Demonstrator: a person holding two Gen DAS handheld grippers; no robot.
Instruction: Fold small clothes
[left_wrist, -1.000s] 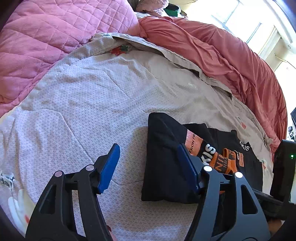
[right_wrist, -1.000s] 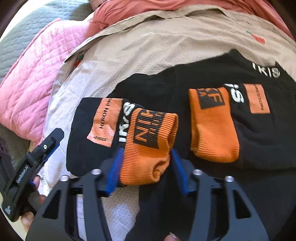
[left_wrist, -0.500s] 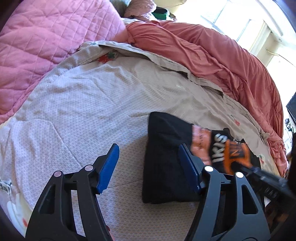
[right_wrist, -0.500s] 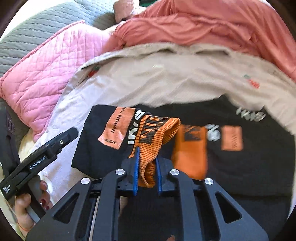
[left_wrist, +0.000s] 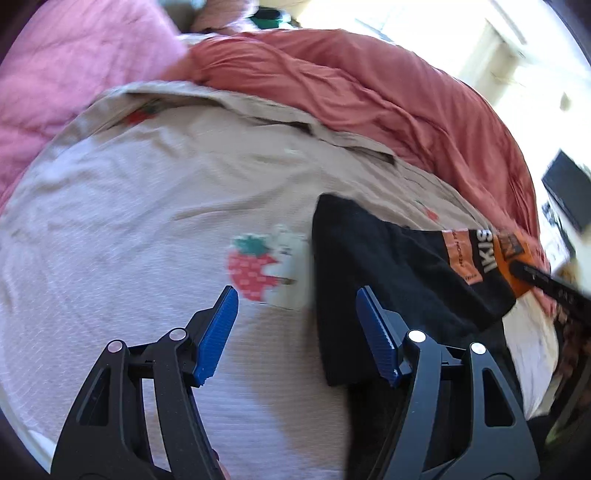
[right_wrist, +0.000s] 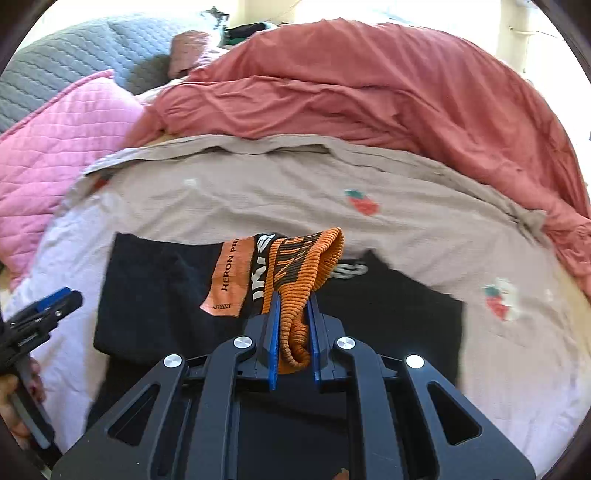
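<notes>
Lettering first: the orange patch (right_wrist: 228, 280) on the black garment (right_wrist: 159, 291) reads "HERON PR…" w/ the rest cut off, plus a tiny line at its lower end too small to read. Next to it, white block letters on black, "IKIS" in the left wrist view, partly hidden in the right wrist view. The ribbed orange cuff (right_wrist: 306, 258) has black lettering too, but it's folded over so can't make it out.

Right gripper (right_wrist: 293, 343) is pinched nearly closed on that cuff, blue pads pressing both sides of the chunky rib knit, w/ a loop of it bunched up btwn them. The cuff stands up over the garment, which lies flat on the bed cover (right_wrist: 258, 192), left part a neat rectangle w/ straight edges.

Left gripper (left_wrist: 295, 332) is spread wide, nothing in it. Its blue ridged pads (left_wrist: 218, 332) hover over the cover, the right pad right at the garment's near left edge.

Cover is thin taupe fabric w/ a fine waffle-ish texture and strawberry prints (left_wrist: 253, 267). Behind it a crumpled salmon duvet (right_wrist: 369, 96), a pink diamond-quilted pillow (right_wrist: 55, 147) at left, and grey quilted stuff (right_wrist: 74, 51) past that.
</notes>
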